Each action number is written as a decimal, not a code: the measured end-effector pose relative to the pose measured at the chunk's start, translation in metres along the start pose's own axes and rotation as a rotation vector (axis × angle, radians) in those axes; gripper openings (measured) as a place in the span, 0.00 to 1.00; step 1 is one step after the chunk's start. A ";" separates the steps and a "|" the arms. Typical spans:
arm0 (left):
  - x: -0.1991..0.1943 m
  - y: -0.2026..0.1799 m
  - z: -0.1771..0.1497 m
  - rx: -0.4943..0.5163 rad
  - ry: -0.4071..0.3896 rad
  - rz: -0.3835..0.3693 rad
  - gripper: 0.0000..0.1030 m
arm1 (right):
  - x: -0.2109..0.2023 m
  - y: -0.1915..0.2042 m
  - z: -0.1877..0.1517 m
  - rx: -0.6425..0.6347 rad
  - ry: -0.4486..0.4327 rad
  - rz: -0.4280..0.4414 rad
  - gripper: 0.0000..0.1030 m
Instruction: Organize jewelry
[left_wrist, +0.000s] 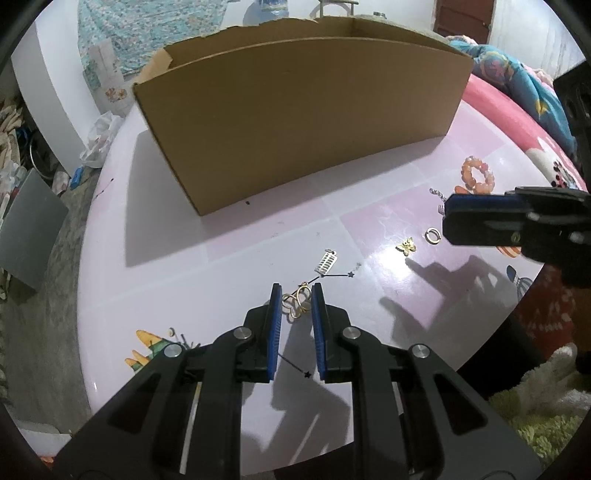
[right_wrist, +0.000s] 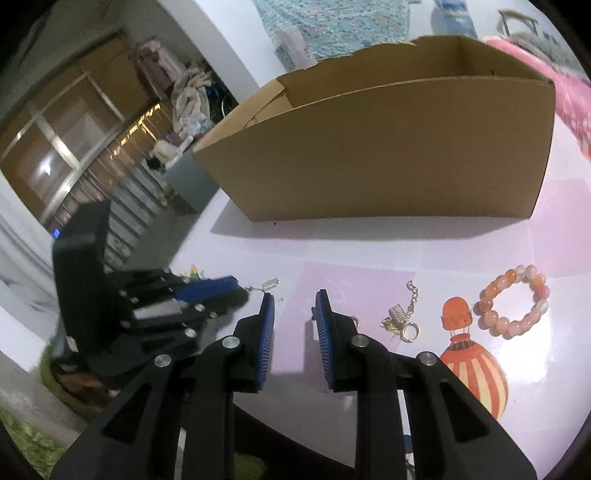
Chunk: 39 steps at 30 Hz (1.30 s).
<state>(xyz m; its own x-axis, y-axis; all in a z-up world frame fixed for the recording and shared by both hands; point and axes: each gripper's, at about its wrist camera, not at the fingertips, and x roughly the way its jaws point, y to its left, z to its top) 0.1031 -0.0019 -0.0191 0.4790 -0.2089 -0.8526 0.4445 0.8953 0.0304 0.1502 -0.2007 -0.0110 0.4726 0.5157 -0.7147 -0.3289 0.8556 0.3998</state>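
Left gripper (left_wrist: 296, 291) jaws parted around gold looped earring (left_wrist: 296, 304), not yet clamped. Right gripper (right_wrist: 293, 301) parted, empty. Ahead of both jaws: cardboard box (left_wrist: 295, 122), contents unseen. Still loose outside it: butterfly charm (left_wrist: 406, 246), ring (left_wrist: 432, 235), bead bracelet (right_wrist: 513, 300); sorting seemingly barely begun.

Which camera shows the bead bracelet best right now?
The right wrist view: the bead bracelet lies whole and large on the table, each bead distinct. In the left wrist view it is small, far right, just beyond the right gripper.
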 end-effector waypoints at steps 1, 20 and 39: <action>-0.001 0.002 0.000 -0.004 -0.002 0.002 0.14 | 0.002 0.004 0.000 -0.020 0.007 -0.014 0.22; -0.009 0.028 -0.004 -0.086 -0.051 -0.021 0.14 | 0.040 0.026 -0.005 -0.172 0.106 -0.284 0.22; -0.004 0.039 -0.006 -0.108 -0.056 -0.041 0.14 | 0.048 0.035 -0.001 -0.187 0.124 -0.322 0.12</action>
<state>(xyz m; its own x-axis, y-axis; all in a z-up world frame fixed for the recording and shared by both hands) 0.1141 0.0363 -0.0174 0.5048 -0.2653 -0.8214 0.3824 0.9219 -0.0628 0.1608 -0.1464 -0.0322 0.4772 0.2029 -0.8551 -0.3285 0.9436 0.0406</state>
